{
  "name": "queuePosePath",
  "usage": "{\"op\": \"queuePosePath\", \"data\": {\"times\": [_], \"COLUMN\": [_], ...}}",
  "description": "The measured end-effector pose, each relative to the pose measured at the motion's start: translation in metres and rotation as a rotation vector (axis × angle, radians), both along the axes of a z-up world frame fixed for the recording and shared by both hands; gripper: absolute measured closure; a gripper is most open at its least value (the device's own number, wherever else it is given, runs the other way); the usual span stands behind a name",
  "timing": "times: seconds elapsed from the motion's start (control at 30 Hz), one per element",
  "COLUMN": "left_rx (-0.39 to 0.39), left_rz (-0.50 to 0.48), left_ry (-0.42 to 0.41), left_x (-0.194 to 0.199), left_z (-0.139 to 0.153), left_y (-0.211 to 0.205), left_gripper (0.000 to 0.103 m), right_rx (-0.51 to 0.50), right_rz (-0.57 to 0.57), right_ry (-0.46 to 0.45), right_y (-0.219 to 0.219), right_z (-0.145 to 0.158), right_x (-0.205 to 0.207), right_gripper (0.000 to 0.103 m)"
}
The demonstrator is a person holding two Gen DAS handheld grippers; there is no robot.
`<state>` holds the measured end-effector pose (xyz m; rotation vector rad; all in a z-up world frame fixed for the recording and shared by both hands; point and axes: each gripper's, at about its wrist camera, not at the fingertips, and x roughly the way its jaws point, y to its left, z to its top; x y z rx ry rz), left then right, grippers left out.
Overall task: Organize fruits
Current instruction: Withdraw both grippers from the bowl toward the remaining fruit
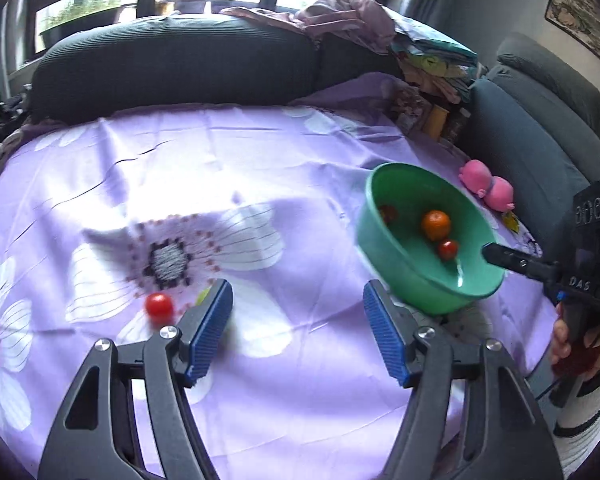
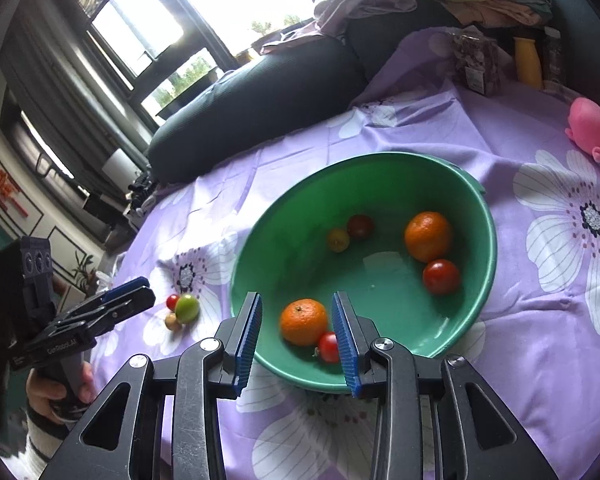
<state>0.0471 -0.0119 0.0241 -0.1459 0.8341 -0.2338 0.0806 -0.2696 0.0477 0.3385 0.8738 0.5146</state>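
A green bowl (image 2: 476, 216) stands on the worktop's purple flowered cloth (image 2: 540, 320) and holds two oranges, one near the front wall (image 2: 303, 321) and one at the back right (image 2: 428, 236), along with a red tomato (image 2: 441, 277), a second red one (image 2: 329, 346) touching the front orange, a darker one (image 2: 360, 226) and a small yellow one (image 2: 337, 239). Outside the bowl, to its left, lie a red cherry tomato (image 2: 172, 301), a green fruit (image 2: 188, 308) and a small tan item (image 2: 172, 322) too blurred to identify. The right gripper (image 2: 297, 336) hangs open over the bowl's near rim, gripping nothing. The left gripper (image 1: 298, 332) is also open and empty above the cloth, with the cherry tomato just left of its finger; that finger hides most of the green fruit. A pink toy (image 1: 488, 185) lies beyond the bowl.
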Motion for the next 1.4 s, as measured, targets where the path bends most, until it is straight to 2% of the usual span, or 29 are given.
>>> {"op": "queuePosePath", "data": {"times": [0.17,0.33,0.5,0.73,1.13,1.4], "left_rx": [0.021,-0.017,-0.04,-0.042,-0.038,-0.047], "left_rz": [0.102,0.133,0.132,0.109,0.06,0.098], "left_ry": [0.041,0.095,0.097,0.094,0.096,0.067], "left_x": [-0.032,-0.053,-0.061,-0.053,-0.029,-0.017], "left_z": [-0.02,-0.041,-0.047,-0.05,-0.054,-0.043], "left_y": [0.038,0.057,0.06,0.062,0.064,0.087], "left_gripper": [0.035,0.035,0.035,0.035,0.035,0.036], "right_rx": [-0.015,-0.042,-0.062,-0.04,-0.028,-0.037], "right_rz": [0.079,0.175,0.258,0.34,0.363,0.45], "right_ry": [-0.02,-0.003,0.045,0.15,0.166,0.124], "right_y": [0.027,0.061,0.097,0.144,0.182,0.203], "right_z": [0.003,-0.005,-0.018,-0.043,-0.042,-0.035], "right_x": [-0.006,-0.011,-0.014,-0.007,0.018,0.017], "right_gripper": [0.066,0.066,0.066,0.066,0.066,0.066]}}
